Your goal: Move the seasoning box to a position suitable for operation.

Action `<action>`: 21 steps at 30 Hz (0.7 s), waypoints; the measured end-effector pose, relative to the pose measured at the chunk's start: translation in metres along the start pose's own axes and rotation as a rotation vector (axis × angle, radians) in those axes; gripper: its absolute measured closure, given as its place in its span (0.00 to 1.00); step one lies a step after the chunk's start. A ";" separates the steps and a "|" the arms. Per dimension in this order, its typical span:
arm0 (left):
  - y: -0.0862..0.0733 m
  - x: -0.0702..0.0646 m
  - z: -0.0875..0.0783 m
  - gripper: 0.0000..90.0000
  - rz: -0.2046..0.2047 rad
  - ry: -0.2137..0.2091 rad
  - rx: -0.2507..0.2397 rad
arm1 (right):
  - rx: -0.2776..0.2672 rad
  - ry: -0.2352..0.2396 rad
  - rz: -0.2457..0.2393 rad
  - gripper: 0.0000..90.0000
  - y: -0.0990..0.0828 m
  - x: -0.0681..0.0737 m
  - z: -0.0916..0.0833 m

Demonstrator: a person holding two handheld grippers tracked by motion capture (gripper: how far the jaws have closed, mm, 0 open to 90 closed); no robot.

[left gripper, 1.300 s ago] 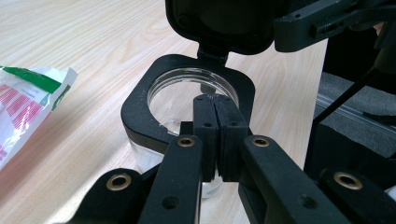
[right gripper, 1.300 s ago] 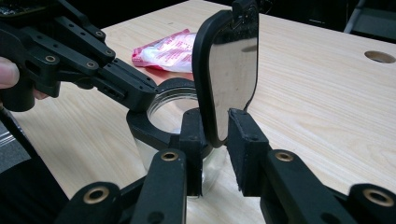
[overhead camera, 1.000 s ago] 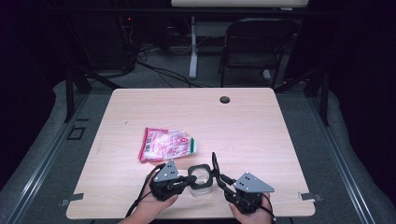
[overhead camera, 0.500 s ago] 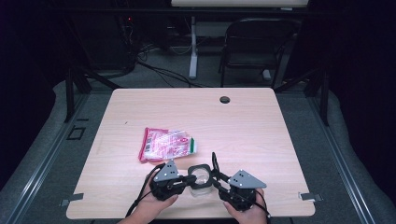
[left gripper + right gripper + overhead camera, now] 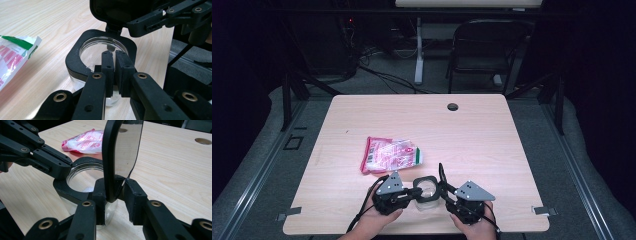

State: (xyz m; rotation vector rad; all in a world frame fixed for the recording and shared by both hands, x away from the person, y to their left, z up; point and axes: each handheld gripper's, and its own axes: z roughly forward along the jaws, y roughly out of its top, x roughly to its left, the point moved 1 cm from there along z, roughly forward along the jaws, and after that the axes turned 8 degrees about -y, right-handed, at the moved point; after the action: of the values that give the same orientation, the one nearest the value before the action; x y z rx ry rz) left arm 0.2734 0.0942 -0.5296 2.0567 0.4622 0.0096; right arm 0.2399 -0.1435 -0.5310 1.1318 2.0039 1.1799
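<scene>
Glass jar (image 5: 425,196) with a black square collar and hinged lid (image 5: 120,152) is sitting near the front edge of the worktop (image 5: 492,140), between the two grippers. Compared with a second ago, the lid is standing a little nearer upright and the right gripper (image 5: 447,192) is sitting slightly closer to the jar; jar and left gripper (image 5: 412,192) are resting where they were. The right gripper's fingers (image 5: 100,195) have just been closing and are straddling the lower edge of the raised lid; whether both pads are pressing on it cannot be told. The left gripper's fingers (image 5: 108,67) are clenched on the jar's rim, almost fully together, the glass wall pinched between them.

A red-and-white plastic packet (image 5: 389,154) with a green end is lying flat just behind and left of the jar, apart from it. A round cable hole (image 5: 453,106) is showing at the worktop's far edge. A dark chair (image 5: 484,50) is standing beyond the worktop. The packet's printing is too small to read.
</scene>
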 end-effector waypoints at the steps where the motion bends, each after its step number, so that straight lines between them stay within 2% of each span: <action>1: 0.000 0.000 0.000 0.94 0.001 0.001 0.000 | 0.000 0.000 0.001 0.80 0.000 0.000 0.000; 6: 0.000 0.000 -0.001 0.93 0.009 0.013 -0.003 | -0.004 0.001 0.003 0.81 0.000 -0.001 0.001; 9: 0.000 0.002 -0.006 0.91 0.007 0.026 -0.021 | -0.004 -0.001 0.001 0.82 0.001 -0.001 0.002; 16: -0.006 0.012 -0.017 0.73 -0.038 0.065 -0.060 | -0.003 0.008 0.014 0.84 0.002 -0.003 0.003; 21: -0.012 0.017 -0.018 0.70 -0.057 0.084 -0.042 | -0.006 0.012 0.025 0.87 0.004 -0.006 0.005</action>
State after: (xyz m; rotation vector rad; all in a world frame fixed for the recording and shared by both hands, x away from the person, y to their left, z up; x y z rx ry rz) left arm 0.2819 0.1201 -0.5336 2.0075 0.5678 0.0718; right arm 0.2479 -0.1452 -0.5300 1.1528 1.9987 1.2071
